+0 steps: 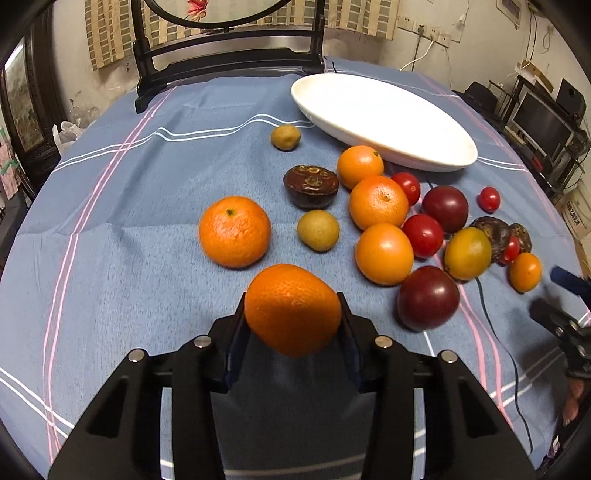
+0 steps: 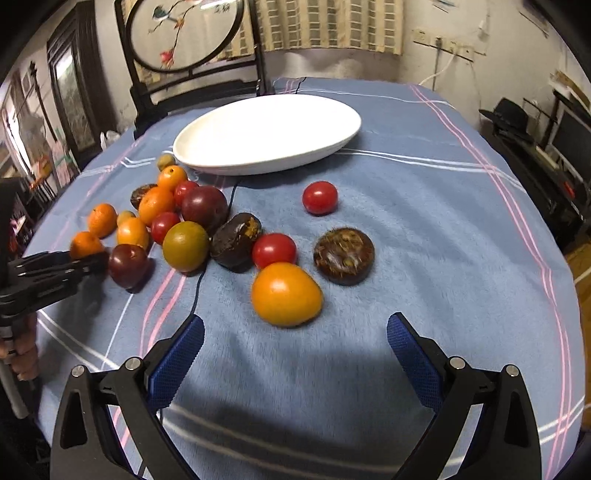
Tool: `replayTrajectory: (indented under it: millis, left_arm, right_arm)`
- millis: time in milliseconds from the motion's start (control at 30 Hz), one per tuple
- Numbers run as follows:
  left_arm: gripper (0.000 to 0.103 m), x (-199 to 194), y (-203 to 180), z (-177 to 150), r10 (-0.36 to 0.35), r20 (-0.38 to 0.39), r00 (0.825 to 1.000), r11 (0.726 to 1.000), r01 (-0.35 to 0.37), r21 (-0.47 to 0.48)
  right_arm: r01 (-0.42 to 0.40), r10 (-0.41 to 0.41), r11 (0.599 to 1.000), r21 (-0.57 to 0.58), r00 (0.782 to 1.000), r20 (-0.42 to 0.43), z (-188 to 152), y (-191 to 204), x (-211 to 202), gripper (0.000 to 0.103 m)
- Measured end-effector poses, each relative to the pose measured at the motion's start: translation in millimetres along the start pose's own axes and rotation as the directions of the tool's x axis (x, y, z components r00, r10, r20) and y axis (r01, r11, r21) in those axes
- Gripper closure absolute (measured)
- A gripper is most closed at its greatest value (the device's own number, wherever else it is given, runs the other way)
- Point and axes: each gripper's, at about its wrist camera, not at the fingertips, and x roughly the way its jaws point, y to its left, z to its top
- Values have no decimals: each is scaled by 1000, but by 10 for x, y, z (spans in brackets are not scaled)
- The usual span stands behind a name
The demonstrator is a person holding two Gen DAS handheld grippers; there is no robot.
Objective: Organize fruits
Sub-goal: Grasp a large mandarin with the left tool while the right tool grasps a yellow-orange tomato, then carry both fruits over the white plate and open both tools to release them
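In the left wrist view my left gripper is shut on an orange mandarin, both pads pressing its sides just above the blue cloth. A second mandarin lies beyond it. Several oranges, red cherry tomatoes, dark plums and brown water chestnuts lie in a heap to the right. The white oval plate sits empty at the back. In the right wrist view my right gripper stands open, with nothing between its blue pads, just short of a yellow-orange fruit. A water chestnut and a cherry tomato lie beyond.
The blue striped tablecloth covers a round table. A dark wooden stand with a round embroidered screen rises behind the plate. A thin black cable runs across the cloth through the fruit. Shelves and monitors stand off the table's right side.
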Motion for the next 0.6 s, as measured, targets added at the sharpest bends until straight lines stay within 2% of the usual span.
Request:
replayTrajectory:
  millis: [167,233,267,300,367,467,600]
  left_arm:
    - [61,-96,-8,-57,-24,15,1000,1000,23,14]
    - [61,-133,-1,-64,-31,23,999,999,30,12]
    - [61,-143,3,-67,-33,25,999,999,33,12]
    - [61,-159,4,-73,-35,28,999,999,35,13]
    - [61,-182,1,-76,-38,32,999,999,37,14]
    - [61,-202,-15,-69,-42,30,999,999,41,21]
    - [61,-308,-73,37,-74,47,996,996,71,51]
  right_arm:
    - [13,-14,999,-35,1000,-22,110,62,97,20]
    - [14,-16,999,-48,999,-30,135,84,124,34]
    - [6,-9,999,-51,999,-44,143,88,157,47]
    - [-7,4,999,-48,998,-63,145,85,197,56]
    - [-12,9,999,-48,998,-67,131,96,215,60]
    - [-23,20,998,-54,998,-51,109,106,162,61]
    - [-120,120,992,-36,993,6,156,94,-63,61]
